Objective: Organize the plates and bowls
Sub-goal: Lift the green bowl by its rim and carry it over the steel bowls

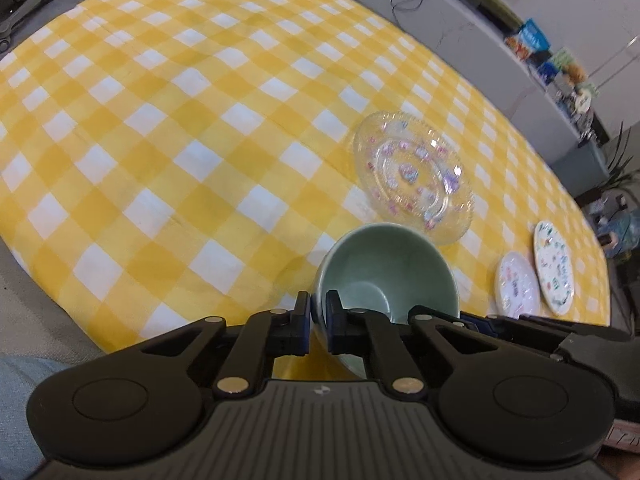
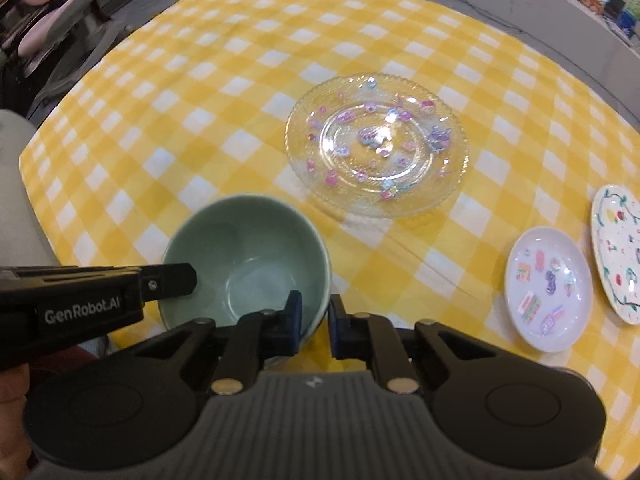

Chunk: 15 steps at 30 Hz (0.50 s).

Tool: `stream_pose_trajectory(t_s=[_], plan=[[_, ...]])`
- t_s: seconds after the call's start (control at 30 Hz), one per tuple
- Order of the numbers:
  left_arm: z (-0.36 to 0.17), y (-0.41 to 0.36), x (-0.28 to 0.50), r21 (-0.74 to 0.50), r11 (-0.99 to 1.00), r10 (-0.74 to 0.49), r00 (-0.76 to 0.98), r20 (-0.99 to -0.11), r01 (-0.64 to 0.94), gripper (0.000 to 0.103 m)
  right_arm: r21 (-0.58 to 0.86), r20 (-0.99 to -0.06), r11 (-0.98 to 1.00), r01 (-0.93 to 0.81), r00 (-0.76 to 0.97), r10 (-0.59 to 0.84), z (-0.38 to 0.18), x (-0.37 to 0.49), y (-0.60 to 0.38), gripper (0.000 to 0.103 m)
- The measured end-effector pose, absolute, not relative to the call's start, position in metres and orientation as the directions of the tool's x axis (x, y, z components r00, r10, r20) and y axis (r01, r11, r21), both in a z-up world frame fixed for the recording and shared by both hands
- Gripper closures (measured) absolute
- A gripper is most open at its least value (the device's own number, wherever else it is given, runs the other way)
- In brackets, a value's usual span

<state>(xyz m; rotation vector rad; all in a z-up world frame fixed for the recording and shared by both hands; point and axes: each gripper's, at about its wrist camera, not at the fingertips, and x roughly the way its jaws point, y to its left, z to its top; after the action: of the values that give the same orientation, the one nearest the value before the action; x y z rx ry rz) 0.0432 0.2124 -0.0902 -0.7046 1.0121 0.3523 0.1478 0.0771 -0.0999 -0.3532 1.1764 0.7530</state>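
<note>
"GenRobot.AI" lettering on left gripper (image 2: 192,276), both grippers' jaws clamped on green bowl (image 2: 248,256) rim, right gripper (image 2: 314,320) opposite.

Tablecloth (image 2: 200,92) lies bare across far & left parts, while glass plate (image 2: 376,144) mid-table, green bowl (image 2: 248,260) at near edge & two small plates (image 2: 548,288) toward right edge block passage.

Left claw (image 1: 318,314) and right claw (image 2: 315,316), both angled steeply downward, fingers nearly together.
</note>
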Motion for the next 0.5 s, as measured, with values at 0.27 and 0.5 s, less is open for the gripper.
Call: stream_pose_trajectory(t_s=[0.27, 0.5], plan=[[-0.061, 0.208, 0.027, -0.43, 0.748, 0.019, 0.664, -0.747, -0.505, 0.095, 0.144, -0.873, 0.734, -0.664, 0.264, 0.41, -0.07, 0.136, 0.064, 0.092], [-0.02, 0.177, 0.015, -0.461, 0.808, 0.0, 0.783, -0.622, -0.367, 0.095, 0.197, -0.793, 0.772, -0.604, 0.364, 0.488, -0.023, 0.126, 0.014, 0.092]])
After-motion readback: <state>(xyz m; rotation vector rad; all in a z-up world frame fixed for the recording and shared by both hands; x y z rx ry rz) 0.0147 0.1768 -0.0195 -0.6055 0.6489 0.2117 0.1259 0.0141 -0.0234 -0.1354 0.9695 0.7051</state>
